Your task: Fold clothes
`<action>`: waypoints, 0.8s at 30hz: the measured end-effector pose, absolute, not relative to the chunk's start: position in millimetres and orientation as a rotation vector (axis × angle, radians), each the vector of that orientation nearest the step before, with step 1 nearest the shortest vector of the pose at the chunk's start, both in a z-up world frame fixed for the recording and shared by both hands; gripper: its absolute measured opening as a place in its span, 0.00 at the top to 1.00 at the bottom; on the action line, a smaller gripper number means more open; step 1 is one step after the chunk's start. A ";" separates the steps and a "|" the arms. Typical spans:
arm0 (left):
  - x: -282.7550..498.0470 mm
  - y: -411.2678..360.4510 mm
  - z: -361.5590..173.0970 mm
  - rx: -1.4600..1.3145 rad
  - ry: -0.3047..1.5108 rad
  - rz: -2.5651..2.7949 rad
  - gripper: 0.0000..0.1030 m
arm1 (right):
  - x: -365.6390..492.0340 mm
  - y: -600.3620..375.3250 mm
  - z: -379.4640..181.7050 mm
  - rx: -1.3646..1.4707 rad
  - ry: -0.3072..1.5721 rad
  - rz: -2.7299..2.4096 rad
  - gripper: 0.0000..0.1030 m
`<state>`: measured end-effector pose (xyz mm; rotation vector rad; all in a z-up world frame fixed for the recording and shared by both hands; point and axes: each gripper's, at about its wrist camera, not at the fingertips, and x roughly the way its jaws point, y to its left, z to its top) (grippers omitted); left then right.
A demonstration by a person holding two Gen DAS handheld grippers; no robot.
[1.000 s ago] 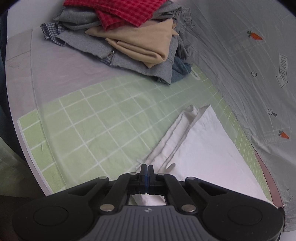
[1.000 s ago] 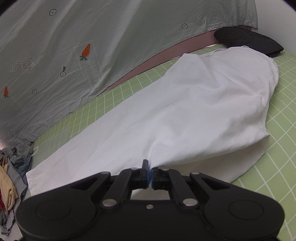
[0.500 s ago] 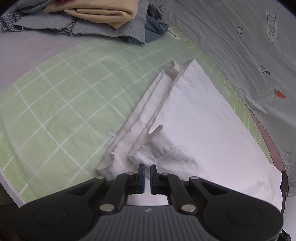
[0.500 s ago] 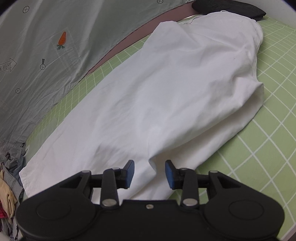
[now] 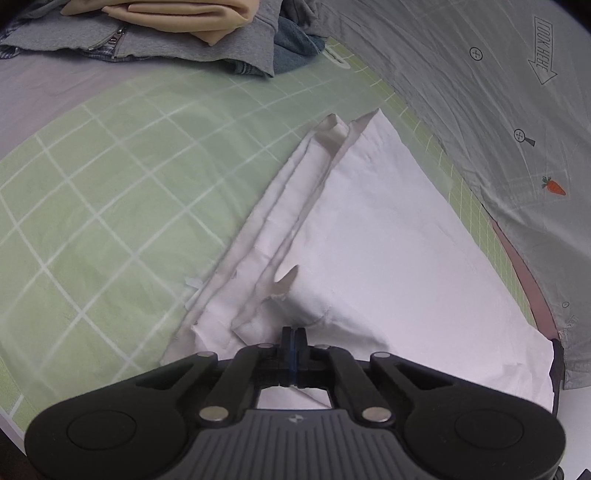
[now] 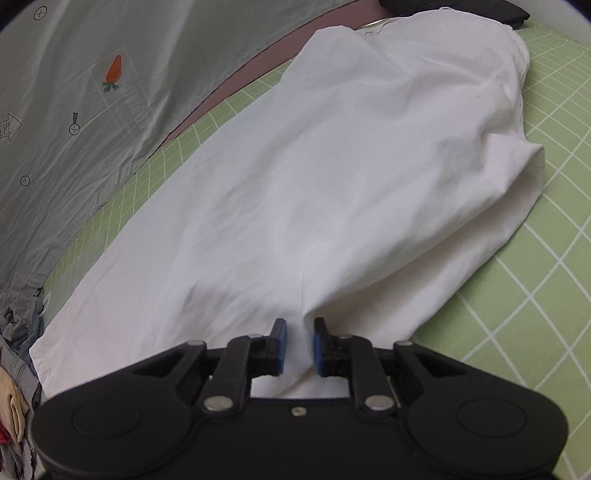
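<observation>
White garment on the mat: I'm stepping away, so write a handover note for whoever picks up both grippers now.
Left gripper: jaws shut on the white garment at its layered edge.
Right gripper: jaws open, a fabric ridge between them, not gripped.
Garment lies long on the green mat, partly folded. Clothes pile waits at the mat's far end.
Left: close right, finish the fold, then the pile.

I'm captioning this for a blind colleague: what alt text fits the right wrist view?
The open right gripper straddles a ridge at the near edge of a white garment, which lies lengthwise on a green gridded mat. A grey carrot-print sheet hangs behind on the left.
</observation>
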<state>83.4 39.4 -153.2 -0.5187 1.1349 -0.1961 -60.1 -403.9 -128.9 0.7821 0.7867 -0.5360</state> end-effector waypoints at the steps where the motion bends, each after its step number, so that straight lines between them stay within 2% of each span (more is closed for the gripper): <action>1: 82.3 42.1 -149.0 -0.517 1.119 -0.192 1.00 | -62.6 -403.7 -126.6 0.786 0.769 -0.539 0.98; 8: 72.2 101.6 -102.4 -0.546 1.006 -0.097 1.00 | -96.3 -397.4 -91.4 0.851 0.618 -0.510 0.99; 13: 77.3 96.8 -119.0 -0.479 1.057 -0.138 1.00 | -85.3 -398.6 -110.7 0.812 0.711 -0.544 0.98; 17: 74.4 77.3 -123.5 -0.436 1.046 -0.225 0.83 | -78.4 -397.1 -118.1 0.815 0.744 -0.560 0.95; 19: 77.0 68.8 -122.5 -0.412 1.035 -0.256 0.81 | -75.9 -395.0 -118.2 0.796 0.751 -0.558 0.91; 24: 88.5 51.8 -116.6 -0.386 1.003 -0.295 0.61 | -76.1 -393.5 -119.6 0.790 0.770 -0.560 0.80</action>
